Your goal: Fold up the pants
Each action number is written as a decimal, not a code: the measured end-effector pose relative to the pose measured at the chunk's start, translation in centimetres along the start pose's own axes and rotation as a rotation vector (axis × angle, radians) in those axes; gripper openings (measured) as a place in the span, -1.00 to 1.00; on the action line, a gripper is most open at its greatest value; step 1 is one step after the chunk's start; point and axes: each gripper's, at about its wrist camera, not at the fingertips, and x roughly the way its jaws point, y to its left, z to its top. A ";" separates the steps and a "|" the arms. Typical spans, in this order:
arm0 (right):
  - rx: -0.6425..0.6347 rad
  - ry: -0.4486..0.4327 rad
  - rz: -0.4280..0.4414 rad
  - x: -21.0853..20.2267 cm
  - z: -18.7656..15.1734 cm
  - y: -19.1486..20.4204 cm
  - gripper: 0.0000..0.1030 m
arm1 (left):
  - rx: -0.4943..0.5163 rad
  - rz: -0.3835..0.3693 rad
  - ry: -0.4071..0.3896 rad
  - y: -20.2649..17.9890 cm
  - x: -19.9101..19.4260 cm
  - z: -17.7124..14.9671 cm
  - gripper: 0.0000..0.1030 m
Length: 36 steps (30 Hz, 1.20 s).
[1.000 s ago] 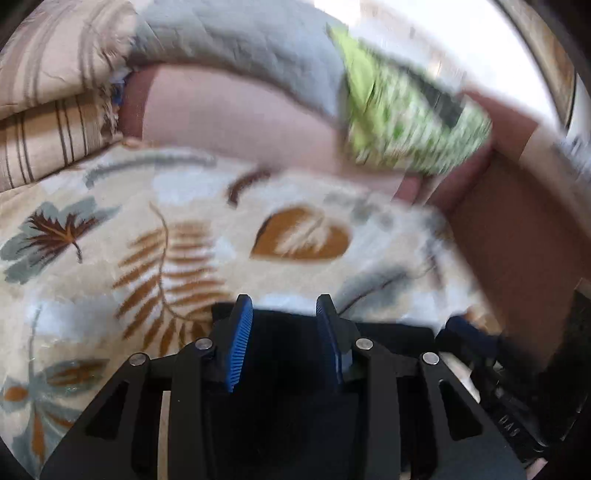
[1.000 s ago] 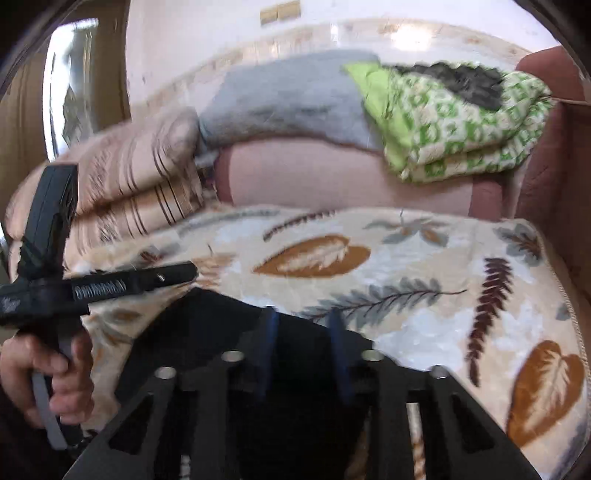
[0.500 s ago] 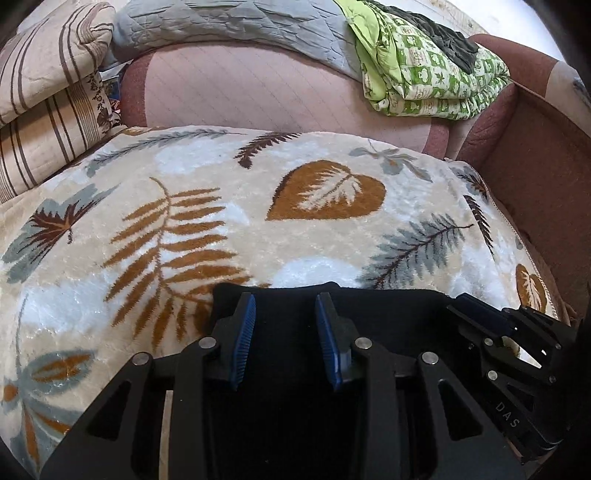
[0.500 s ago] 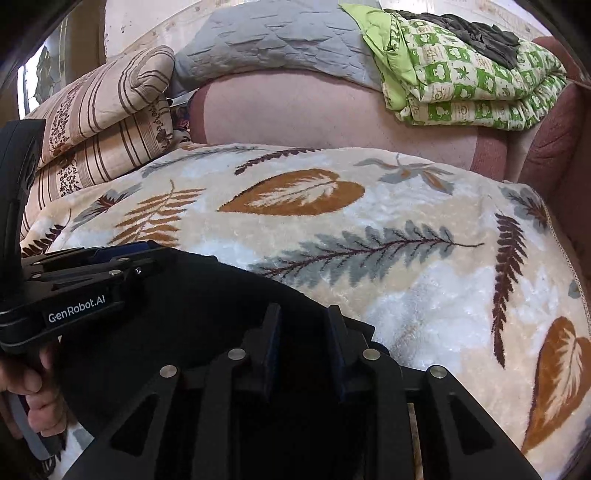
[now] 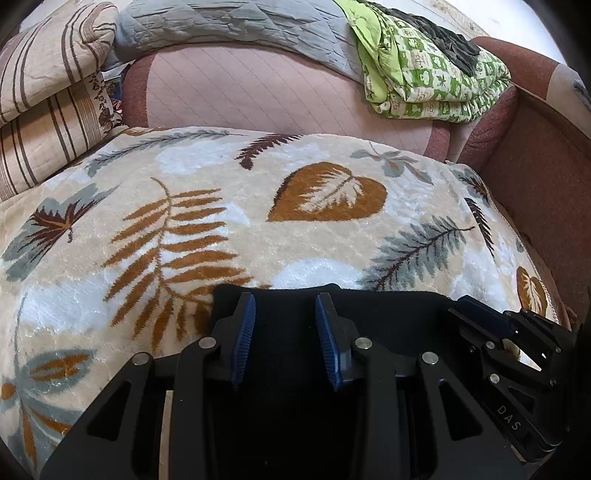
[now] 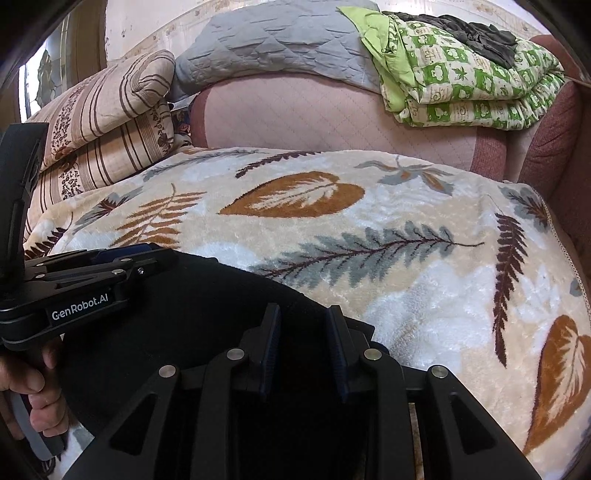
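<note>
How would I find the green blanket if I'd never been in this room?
Start at the big leaf-patterned blanket spread over the sofa seat, then look up past the pink backrest to its top edge. At the right end sits the folded green blanket, beside a grey quilt. It alone has bright green-and-white squares, with a dark cloth on top.

Leaf-patterned blanket (image 5: 229, 206) across the sofa seat, striped pillows (image 5: 48, 96) stacked at left, grey quilt (image 5: 229, 26) and green checked quilt (image 5: 436, 85) on the backrest
</note>
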 end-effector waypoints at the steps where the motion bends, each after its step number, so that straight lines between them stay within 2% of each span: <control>1: 0.001 -0.002 0.001 0.0 0.0 0.0 -0.50 | -0.001 0.000 0.000 0.1 0.0 0.0 -0.37; 5: 0.012 -0.014 0.006 -0.6 0.2 -0.2 -0.43 | -0.004 -0.002 -0.001 0.1 0.0 0.0 -0.37; 9: 0.057 -0.073 0.023 -3.3 0.5 -0.7 -0.41 | -0.012 -0.020 -0.007 0.4 -0.2 0.1 -0.36; 11: 0.046 -0.090 0.036 -5.0 0.4 -0.5 -0.40 | -0.032 -0.023 -0.028 0.7 -1.4 0.2 -0.24; 12: 0.032 -0.091 0.040 -5.9 0.2 -0.4 -0.40 | -0.043 -0.022 -0.038 0.8 -2.4 0.1 -0.10; 15: -0.003 -0.077 0.073 -7.7 -0.3 0.2 -0.37 | -0.060 -0.076 -0.048 1.1 -5.8 -1.1 -0.06; 16: -0.012 -0.076 0.084 -8.3 -0.7 0.6 -0.37 | -0.062 -0.094 -0.043 1.1 -6.6 -1.6 0.02; 18: -0.037 -0.051 0.102 -8.9 -1.5 1.4 -0.36 | -0.076 -0.132 -0.009 1.2 -7.7 -3.3 0.16; 19: -0.047 -0.022 0.096 -8.7 -1.9 1.7 -0.36 | -0.083 -0.135 0.019 1.2 -7.6 -4.0 0.17; 21: -0.061 0.088 0.069 -6.8 -3.3 2.0 -0.37 | -0.080 -0.099 0.086 0.7 -6.5 -5.3 0.28; 22: -0.067 0.110 0.058 -6.0 -3.7 2.0 -0.36 | -0.069 -0.064 0.125 0.4 -5.4 -5.7 0.49; 23: -0.065 0.093 0.055 -6.0 -3.7 2.0 -0.36 | -0.071 -0.058 0.146 0.3 -4.8 -5.7 0.56; 24: -0.049 0.095 0.064 -5.9 -3.5 1.8 -0.35 | -0.127 -0.095 0.164 0.9 -3.9 -5.6 0.68; 26: -0.021 0.093 0.081 -6.0 -3.5 1.4 -0.34 | -0.185 -0.140 0.164 1.8 -3.5 -5.4 0.74; 29: -0.005 0.058 0.081 -6.9 -3.7 1.3 -0.34 | -0.137 -0.119 0.145 1.0 -3.7 -5.4 0.80; 33: -0.006 -0.032 0.039 -10.2 -4.5 2.1 -0.32 | -0.146 -0.147 0.124 0.7 -3.6 -5.5 1.00; 36: -0.022 -0.071 0.001 -12.4 -5.4 2.9 -0.20 | -0.086 -0.107 0.123 0.4 -4.3 -5.9 1.00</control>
